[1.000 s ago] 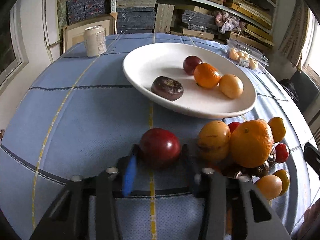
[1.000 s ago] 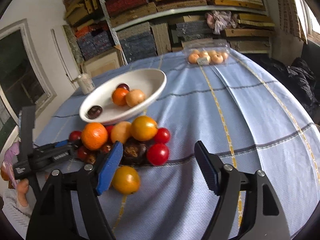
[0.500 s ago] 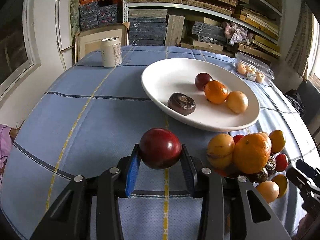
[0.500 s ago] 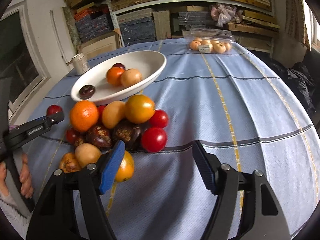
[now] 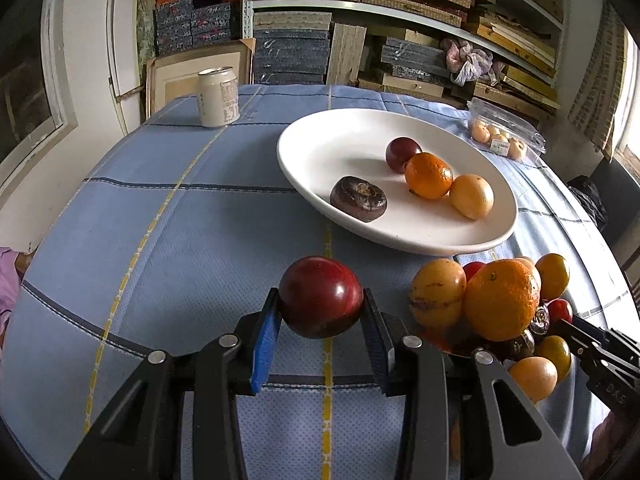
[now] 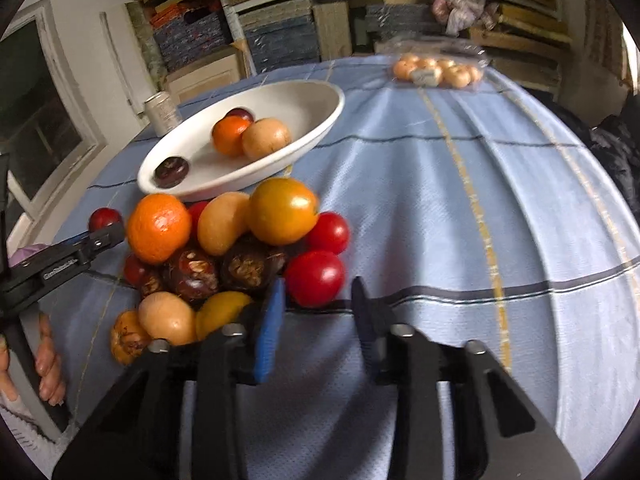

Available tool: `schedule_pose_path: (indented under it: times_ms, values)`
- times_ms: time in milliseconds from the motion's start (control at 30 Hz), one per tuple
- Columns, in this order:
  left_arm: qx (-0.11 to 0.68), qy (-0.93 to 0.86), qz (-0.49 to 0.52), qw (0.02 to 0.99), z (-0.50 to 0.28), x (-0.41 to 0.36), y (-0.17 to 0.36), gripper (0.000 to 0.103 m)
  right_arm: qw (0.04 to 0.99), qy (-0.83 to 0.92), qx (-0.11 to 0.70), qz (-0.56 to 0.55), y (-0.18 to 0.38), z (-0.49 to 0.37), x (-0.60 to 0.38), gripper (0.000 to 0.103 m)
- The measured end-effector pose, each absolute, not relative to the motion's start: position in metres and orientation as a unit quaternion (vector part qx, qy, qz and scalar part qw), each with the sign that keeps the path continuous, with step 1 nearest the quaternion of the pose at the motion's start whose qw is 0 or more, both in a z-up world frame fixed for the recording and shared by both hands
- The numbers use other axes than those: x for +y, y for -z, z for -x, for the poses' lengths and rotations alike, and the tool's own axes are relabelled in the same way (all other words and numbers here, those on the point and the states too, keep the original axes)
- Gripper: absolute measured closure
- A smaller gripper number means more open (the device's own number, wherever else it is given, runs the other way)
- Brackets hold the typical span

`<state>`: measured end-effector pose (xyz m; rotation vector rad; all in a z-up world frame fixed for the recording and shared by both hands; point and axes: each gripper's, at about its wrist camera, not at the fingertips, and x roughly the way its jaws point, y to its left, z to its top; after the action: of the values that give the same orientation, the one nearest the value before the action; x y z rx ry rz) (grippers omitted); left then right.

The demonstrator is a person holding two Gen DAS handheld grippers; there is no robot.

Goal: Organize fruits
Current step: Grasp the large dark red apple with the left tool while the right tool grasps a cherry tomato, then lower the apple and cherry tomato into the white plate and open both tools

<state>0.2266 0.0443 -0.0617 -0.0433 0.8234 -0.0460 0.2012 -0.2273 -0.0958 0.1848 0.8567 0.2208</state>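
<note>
In our left tongs [image 5: 321,314] we pinch a dark red plum [image 5: 320,297] between the blue pads, low in the middle of the left view, lifted over the blue checked cloth [image 5: 192,240]. Our right tongs [image 6: 318,304] have just been closing; the red tomato [image 6: 315,278] sits at their tips, though we cannot tell if the pads press it. Just beyond, left of centre in the right view, lies the heap of fruit [image 6: 224,248]. Behind it, toward the upper left, the white dish [image 6: 304,100] holds an orange [image 6: 229,134], a yellow fruit [image 6: 266,138], a plum and a brown fruit. A can [image 5: 218,97] stands at the upper left of the left view.
</note>
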Motion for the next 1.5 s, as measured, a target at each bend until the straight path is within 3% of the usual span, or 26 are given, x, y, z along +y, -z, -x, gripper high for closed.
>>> schedule_pose_path:
  times_ms: [533,767,933,1233,1333,1367,1500]
  values:
    - [0.372,0.047,0.064,0.925,-0.223,0.055,0.038,0.063,0.922,-0.114,0.339,-0.146,0.061,-0.181,-0.246,0.074]
    - [0.352,0.024,0.046,0.935,-0.268,0.034,0.01,0.063,0.924,-0.142,0.329,-0.134,0.021,-0.238,-0.209,0.074]
    - [0.366,0.022,0.029,0.93,-0.297,0.021,0.026,0.063,0.909,-0.158,0.36,-0.138,0.037,-0.283,-0.178,0.074]
    - [0.384,0.032,0.034,0.922,-0.311,0.027,0.039,0.062,0.906,-0.166,0.376,-0.099,0.051,-0.287,-0.16,0.073]
    - [0.377,0.027,0.027,0.926,-0.308,0.027,0.037,0.05,0.906,-0.167,0.374,-0.108,0.051,-0.284,-0.163,0.063]
    - [0.371,0.025,0.026,0.928,-0.305,0.026,0.034,0.041,0.908,-0.166,0.369,-0.112,0.049,-0.282,-0.167,0.062]
    - [0.343,0.021,0.02,0.939,-0.288,0.027,0.02,0.036,0.918,-0.155,0.338,-0.135,0.035,-0.271,-0.184,0.056]
